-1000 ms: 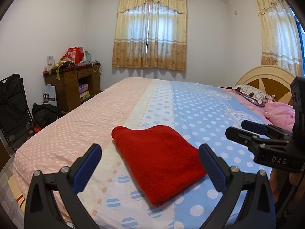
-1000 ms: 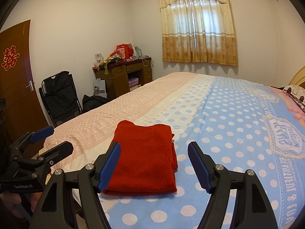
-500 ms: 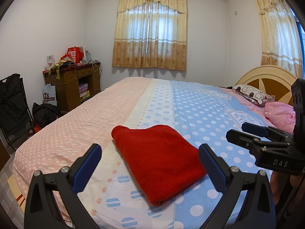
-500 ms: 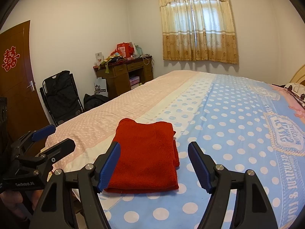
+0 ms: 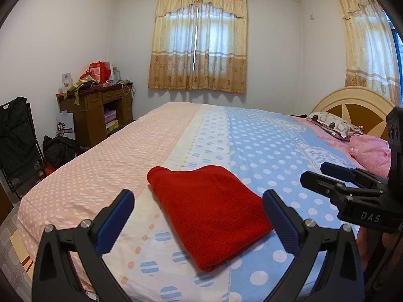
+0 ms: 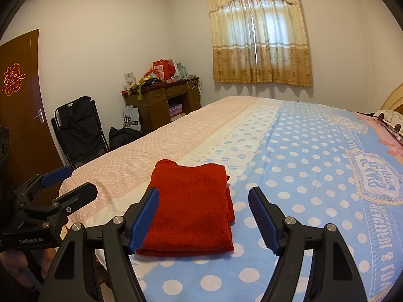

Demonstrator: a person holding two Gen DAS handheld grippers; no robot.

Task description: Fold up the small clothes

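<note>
A red garment [image 5: 209,211] [image 6: 191,209] lies folded into a neat rectangle near the front edge of the bed [image 5: 264,146] [image 6: 302,156]. My left gripper [image 5: 197,207] hovers short of it, open, with nothing between its blue pads. My right gripper [image 6: 204,205] is also open and empty, a little back from the garment's near edge. Each gripper shows in the other's view: the right gripper [image 5: 325,173] at the right side, the left gripper [image 6: 73,182] at the left side.
A pink bundle [image 5: 370,151] and a patterned pillow [image 5: 332,124] lie by the headboard [image 5: 352,100]. A wooden desk [image 5: 100,110] with clutter, a black folding chair [image 5: 15,138] and a dark bag [image 5: 59,148] stand left of the bed. A brown door [image 6: 20,95] is at far left.
</note>
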